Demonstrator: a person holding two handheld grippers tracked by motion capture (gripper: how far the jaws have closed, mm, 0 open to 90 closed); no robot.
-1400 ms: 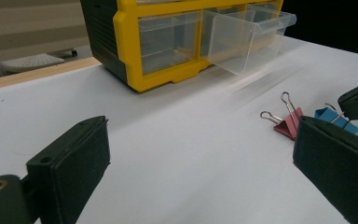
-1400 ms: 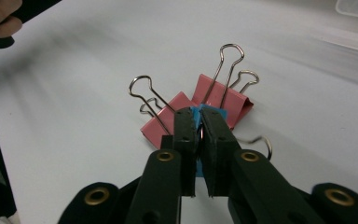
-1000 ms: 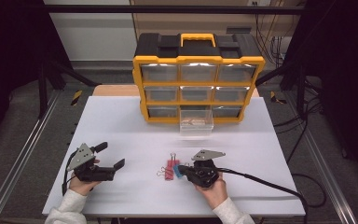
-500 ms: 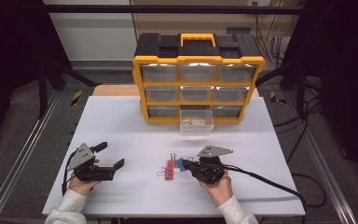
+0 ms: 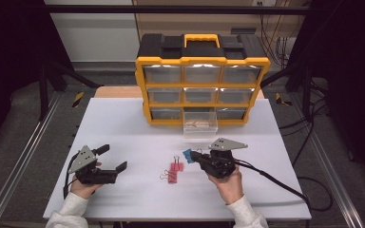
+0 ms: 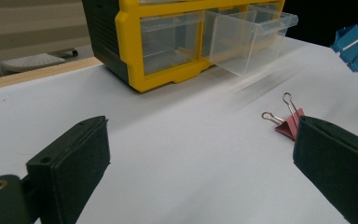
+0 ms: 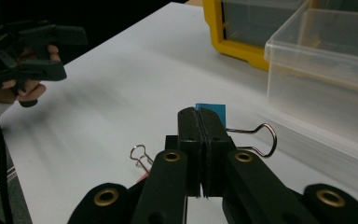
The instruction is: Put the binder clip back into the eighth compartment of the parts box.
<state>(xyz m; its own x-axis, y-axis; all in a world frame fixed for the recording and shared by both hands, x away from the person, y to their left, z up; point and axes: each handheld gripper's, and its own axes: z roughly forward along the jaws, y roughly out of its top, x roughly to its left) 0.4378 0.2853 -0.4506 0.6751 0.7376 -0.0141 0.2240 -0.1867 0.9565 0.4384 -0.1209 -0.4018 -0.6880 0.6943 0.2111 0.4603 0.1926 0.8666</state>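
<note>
My right gripper (image 5: 196,156) (image 7: 203,120) is shut on a blue binder clip (image 5: 188,155) (image 7: 213,111), held a little above the white table (image 5: 123,128); the clip (image 6: 353,43) also shows at the far right of the left gripper view. Red binder clips (image 5: 173,171) (image 6: 288,123) lie on the table just left of it. A clear drawer (image 5: 200,125) (image 7: 326,70) stands pulled out of the bottom row of the yellow and black organizer (image 5: 202,78). My left gripper (image 5: 111,159) (image 6: 200,163) rests open near the table's front left, nothing between its jaws.
The organizer (image 6: 168,42) stands at the back middle of the table, its other drawers closed. A black cable (image 5: 275,183) trails right from the right gripper. Metal rails run along both sides of the table.
My right gripper has lifted the blue clip off the table and carried it up and to the right, away from the red clips. The left gripper has stayed put.
</note>
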